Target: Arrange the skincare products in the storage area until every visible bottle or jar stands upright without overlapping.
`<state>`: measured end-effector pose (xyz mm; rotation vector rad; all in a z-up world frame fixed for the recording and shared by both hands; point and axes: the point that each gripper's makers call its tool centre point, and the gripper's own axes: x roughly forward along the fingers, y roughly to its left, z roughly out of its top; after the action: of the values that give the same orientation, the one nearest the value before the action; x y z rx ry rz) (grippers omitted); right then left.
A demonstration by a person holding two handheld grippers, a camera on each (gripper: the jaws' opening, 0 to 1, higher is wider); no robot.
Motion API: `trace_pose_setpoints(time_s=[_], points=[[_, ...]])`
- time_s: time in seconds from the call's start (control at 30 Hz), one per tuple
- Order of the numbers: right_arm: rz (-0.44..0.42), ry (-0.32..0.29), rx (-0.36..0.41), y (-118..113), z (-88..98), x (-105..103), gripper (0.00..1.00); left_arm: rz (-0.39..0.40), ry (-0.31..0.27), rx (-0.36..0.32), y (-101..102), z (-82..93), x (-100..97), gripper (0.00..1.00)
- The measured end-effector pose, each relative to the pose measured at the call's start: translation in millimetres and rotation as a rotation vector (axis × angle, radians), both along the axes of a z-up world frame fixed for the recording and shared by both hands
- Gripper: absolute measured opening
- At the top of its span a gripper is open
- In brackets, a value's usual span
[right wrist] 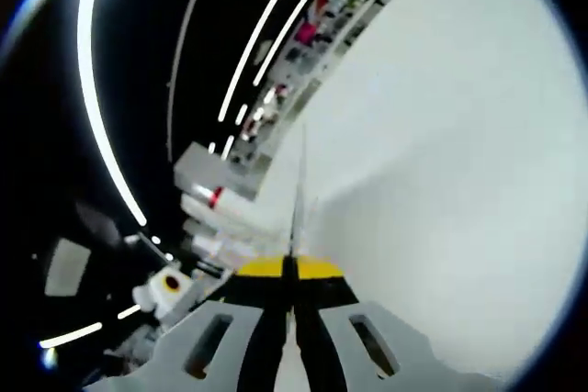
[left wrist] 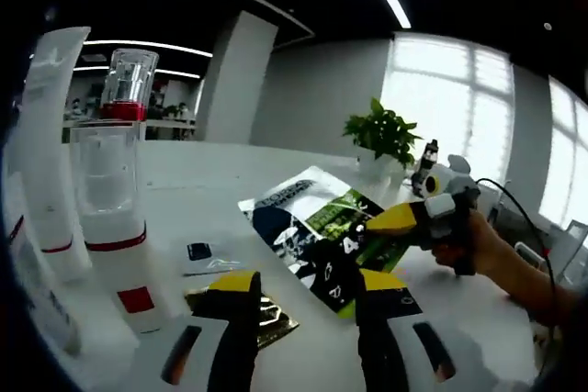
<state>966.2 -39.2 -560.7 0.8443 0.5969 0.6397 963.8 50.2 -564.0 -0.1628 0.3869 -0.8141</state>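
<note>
My right gripper (left wrist: 378, 225) comes in from the right in the left gripper view, held by a hand, and is shut on a flat black, white and green packet (left wrist: 308, 227) lifted above the white table (left wrist: 211, 172). In the right gripper view that packet (right wrist: 296, 195) is a thin edge rising from my shut right gripper (right wrist: 290, 268). My left gripper (left wrist: 308, 289) is open, its jaws on either side of the packet's lower corner without touching it. A tall clear bottle (left wrist: 115, 185) with red bands stands upright at the left, beside a white tube (left wrist: 50, 149).
A gold sachet (left wrist: 271, 320) and a small white sachet (left wrist: 204, 255) lie on the table near my left jaws. A potted plant (left wrist: 381, 132) and a small dark bottle (left wrist: 426, 161) stand at the far edge. White bottles (right wrist: 216, 201) line the table's left side in the right gripper view.
</note>
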Motion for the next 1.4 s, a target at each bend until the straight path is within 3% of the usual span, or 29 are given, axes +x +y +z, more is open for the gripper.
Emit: trace_pose_setpoints(time_s=[0.17, 0.33, 0.53, 0.67, 0.9, 1.0, 1.23, 1.4], points=[[-0.008, 0.015, -0.045, -3, -11.7, 11, 0.0, 0.05, -0.04, 0.008, 13, 3.1, 5.0, 0.42], [-0.016, 0.033, -0.089, -4, -22.2, 23, 0.0, 0.08, -0.018, -0.058, 18, 8.3, 8.3, 0.42], [-0.036, 0.039, -0.159, -4, -23.4, 33, 0.0, 0.083, -0.007, -0.049, 15, 2.5, 9.1, 0.42], [-0.072, 0.087, -0.154, -3, -18.1, 63, 0.0, 0.074, -0.012, -0.048, 13, 3.9, 8.0, 0.42], [-0.063, 0.098, -0.216, -8, -9.3, 79, 0.0, 0.084, -0.014, -0.052, 16, 5.8, 8.9, 0.42], [-0.061, 0.079, -0.236, -11, -9.1, 45, 0.0, 0.085, -0.016, -0.054, 17, 7.1, 9.1, 0.42], [-0.021, 0.053, -0.27, -12, -21.3, 35, 0.01, 0.088, -0.023, -0.049, 18, 8.2, 10.1, 0.42], [-0.008, 0.003, -0.372, -9, -30.1, 27, 0.02, 0.099, -0.016, -0.065, 20, 7.4, 11.9, 0.42]])
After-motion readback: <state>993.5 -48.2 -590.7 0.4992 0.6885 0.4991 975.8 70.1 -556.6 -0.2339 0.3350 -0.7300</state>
